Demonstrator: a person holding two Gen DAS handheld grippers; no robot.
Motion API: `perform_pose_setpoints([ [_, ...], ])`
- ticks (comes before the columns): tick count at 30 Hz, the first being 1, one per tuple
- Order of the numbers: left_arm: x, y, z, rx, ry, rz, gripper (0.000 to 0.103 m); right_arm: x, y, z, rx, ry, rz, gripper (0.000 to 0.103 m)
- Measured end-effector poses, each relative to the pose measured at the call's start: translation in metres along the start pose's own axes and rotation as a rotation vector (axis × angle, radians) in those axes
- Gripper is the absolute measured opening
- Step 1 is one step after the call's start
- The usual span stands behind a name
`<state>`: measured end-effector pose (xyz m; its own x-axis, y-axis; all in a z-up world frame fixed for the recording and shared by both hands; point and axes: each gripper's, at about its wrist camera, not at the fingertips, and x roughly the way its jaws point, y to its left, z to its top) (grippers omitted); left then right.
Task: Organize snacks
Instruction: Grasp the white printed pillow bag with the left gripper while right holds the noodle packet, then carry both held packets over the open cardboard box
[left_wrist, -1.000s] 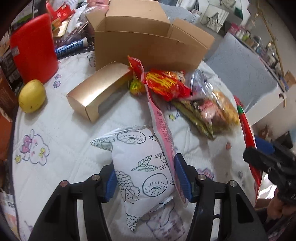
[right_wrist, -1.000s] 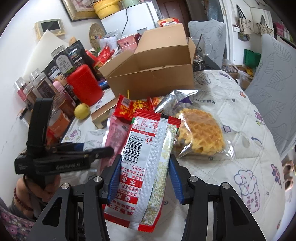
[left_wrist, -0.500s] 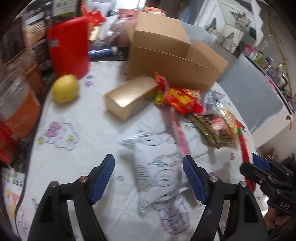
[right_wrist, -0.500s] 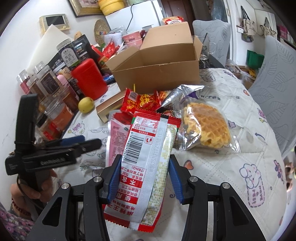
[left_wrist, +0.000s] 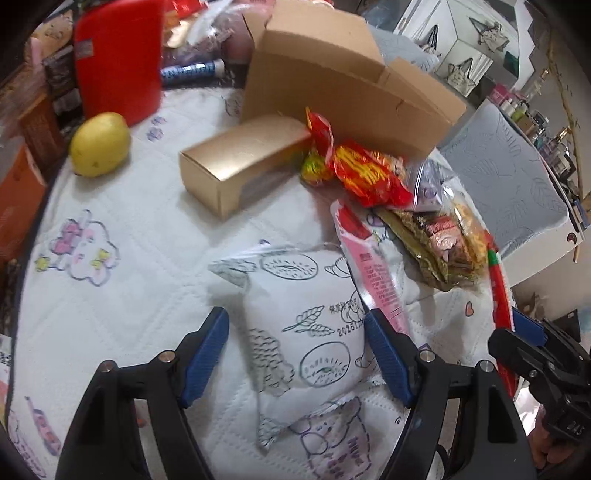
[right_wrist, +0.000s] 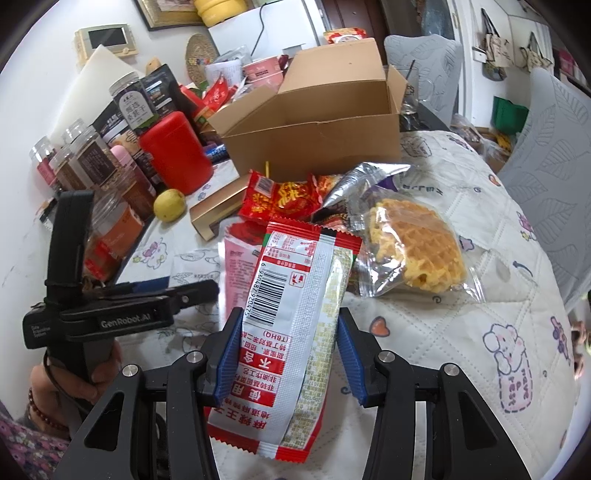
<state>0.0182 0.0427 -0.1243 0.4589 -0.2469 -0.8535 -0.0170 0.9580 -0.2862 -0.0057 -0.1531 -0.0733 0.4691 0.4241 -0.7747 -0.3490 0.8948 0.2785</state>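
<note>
Left wrist view: left gripper (left_wrist: 297, 356), jaws just opened, straddles the white pouch (left_wrist: 295, 332) without gripping; its long axis runs along the fingers, toward the table's near edge. Right gripper (right_wrist: 286, 356) clenches the red-and-white packet (right_wrist: 295, 321), lengthwise, box (right_wrist: 314, 122) beyond.

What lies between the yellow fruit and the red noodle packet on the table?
The gold box lies between the yellow fruit and the red noodle packet, seen best in the left wrist view.
</note>
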Motion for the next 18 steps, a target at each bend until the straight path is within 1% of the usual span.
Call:
perform_pose_setpoints([
  [4,0.007,-0.009,0.0,0.049,-0.006,0.047,0.076,0.0,-0.003,0.001,0.006,0.0,-0.005,0.048],
  [5,0.008,-0.011,0.0,0.058,-0.01,0.051,0.072,0.001,-0.004,0.001,0.007,0.002,-0.006,0.048],
  [7,0.007,-0.014,0.001,0.077,-0.021,0.04,0.058,0.002,-0.004,0.001,0.008,0.003,-0.005,0.048],
  [8,0.006,-0.015,0.002,0.081,-0.022,0.044,0.056,0.003,-0.004,0.001,0.008,0.005,-0.004,0.048],
  [11,0.001,-0.018,0.001,0.092,-0.031,0.044,0.054,0.004,-0.004,0.001,0.008,0.004,0.008,0.048],
  [13,-0.004,-0.019,0.001,0.092,-0.04,0.029,0.054,0.004,-0.003,0.001,0.01,0.0,0.015,0.048],
  [18,-0.024,-0.022,-0.002,0.1,-0.089,0.024,0.054,0.005,0.0,0.0,0.008,-0.009,0.03,0.048],
])
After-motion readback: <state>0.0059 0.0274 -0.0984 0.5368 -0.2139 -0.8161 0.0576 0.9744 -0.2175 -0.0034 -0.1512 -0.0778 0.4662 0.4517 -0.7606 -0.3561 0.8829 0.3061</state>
